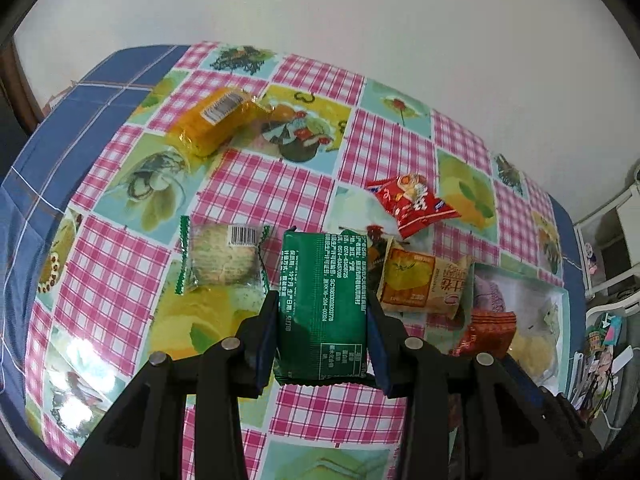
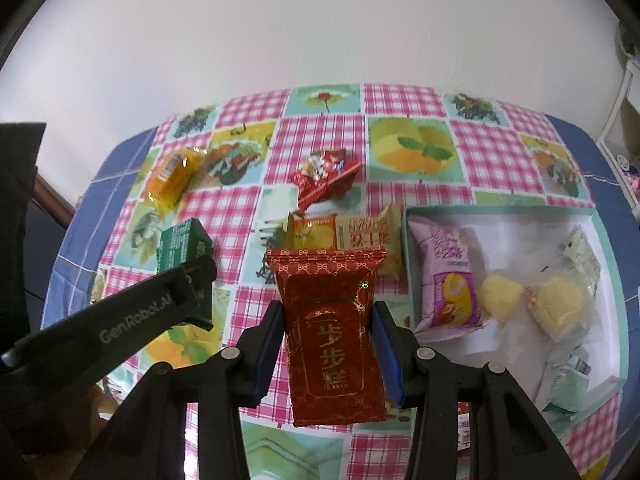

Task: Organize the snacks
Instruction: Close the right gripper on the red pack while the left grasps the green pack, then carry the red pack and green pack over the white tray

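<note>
My left gripper (image 1: 323,320) is shut on a green snack packet (image 1: 323,304) and holds it above the table; it also shows at the left of the right wrist view (image 2: 182,252). My right gripper (image 2: 329,332) is shut on a dark red packet (image 2: 334,340) with gold characters, just left of a white box (image 2: 600,364). The box holds a purple packet (image 2: 450,280), yellow cakes (image 2: 554,304) and a pale green packet (image 2: 568,392). Loose on the table lie a yellow packet (image 1: 214,118), a clear cracker packet (image 1: 222,258), a red packet (image 1: 412,202) and an orange-beige packet (image 1: 424,284).
The table has a pink check cloth with fruit pictures (image 1: 264,188) over a blue cloth (image 1: 80,112). A white wall stands behind it. White shelving (image 1: 612,248) with clutter is to the right of the table.
</note>
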`<state>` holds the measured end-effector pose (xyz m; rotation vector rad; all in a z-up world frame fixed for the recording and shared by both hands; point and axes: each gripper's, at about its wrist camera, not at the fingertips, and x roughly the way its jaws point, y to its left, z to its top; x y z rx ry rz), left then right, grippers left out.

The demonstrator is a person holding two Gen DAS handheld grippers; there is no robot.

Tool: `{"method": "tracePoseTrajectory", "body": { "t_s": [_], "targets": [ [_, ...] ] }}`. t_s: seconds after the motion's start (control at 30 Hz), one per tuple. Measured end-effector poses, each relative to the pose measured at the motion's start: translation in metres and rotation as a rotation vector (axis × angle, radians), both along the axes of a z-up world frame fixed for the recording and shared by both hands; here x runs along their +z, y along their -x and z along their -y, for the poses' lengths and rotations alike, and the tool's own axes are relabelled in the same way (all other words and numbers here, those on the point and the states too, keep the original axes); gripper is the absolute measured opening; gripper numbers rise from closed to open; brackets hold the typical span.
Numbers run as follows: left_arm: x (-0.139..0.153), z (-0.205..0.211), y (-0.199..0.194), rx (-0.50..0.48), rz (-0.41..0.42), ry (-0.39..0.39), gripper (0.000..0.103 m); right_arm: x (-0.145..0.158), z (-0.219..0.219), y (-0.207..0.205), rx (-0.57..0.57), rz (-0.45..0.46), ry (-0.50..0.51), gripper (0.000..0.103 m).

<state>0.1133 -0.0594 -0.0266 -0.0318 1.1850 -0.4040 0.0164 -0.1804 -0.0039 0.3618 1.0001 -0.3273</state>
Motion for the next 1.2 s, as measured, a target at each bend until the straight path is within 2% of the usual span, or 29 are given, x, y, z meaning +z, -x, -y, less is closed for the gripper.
{"method": "tracePoseTrajectory", "body": {
  "t_s": [0.17,0.57,0.83,1.2],
  "targets": [
    [0.013,-0.001,0.006,0.001,0.029,0.01,0.041,0.011,0.009,0.009,-0.023,0.027,0.004,0.047],
    [0.022,0.015,0.021,-0.018,0.053,0.013,0.041,0.031,0.049,0.04,-0.115,0.069,0.009,0.047],
    [0.031,0.046,0.043,-0.082,0.082,0.011,0.041,0.042,0.084,0.069,-0.199,0.072,0.062,0.047],
    [0.029,0.097,0.084,-0.2,0.092,-0.002,0.041,0.039,0.136,0.108,-0.299,0.034,0.082,0.047]
  ]
}}
